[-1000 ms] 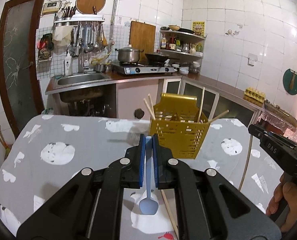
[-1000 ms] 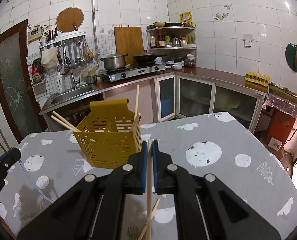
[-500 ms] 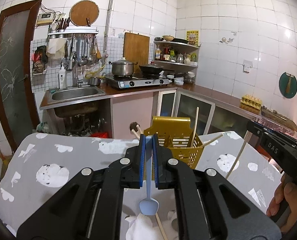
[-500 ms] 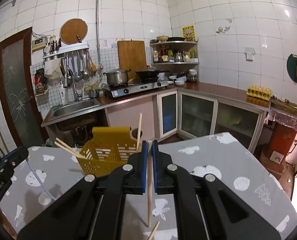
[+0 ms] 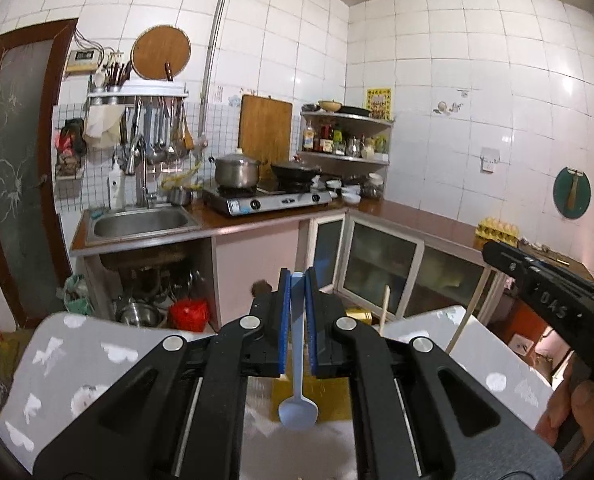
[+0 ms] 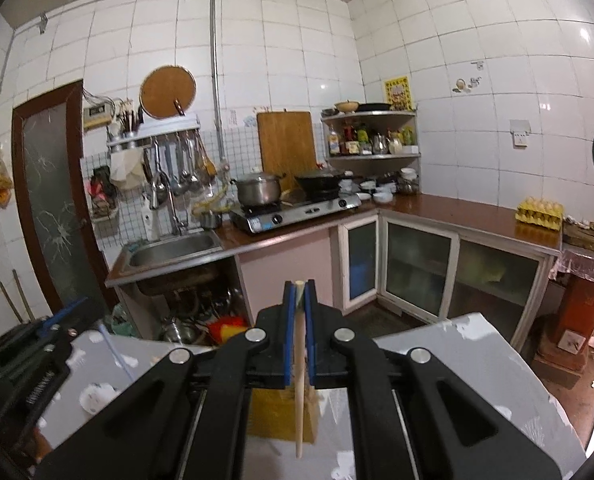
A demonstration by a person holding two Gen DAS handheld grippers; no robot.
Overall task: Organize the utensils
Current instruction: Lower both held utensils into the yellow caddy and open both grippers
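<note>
Utensils are up in the air: light-blue spoon (image 5: 297,411) is clamped by its handle in the left gripper (image 5: 297,292), bowl end hanging down over the grey patterned table (image 5: 81,360). Right gripper (image 6: 298,300) is clamped on a wooden chopstick (image 6: 299,400), tip pointing down. Yellow basket (image 6: 277,416) sits on the table below, mostly hidden behind both grippers' arms.
</note>
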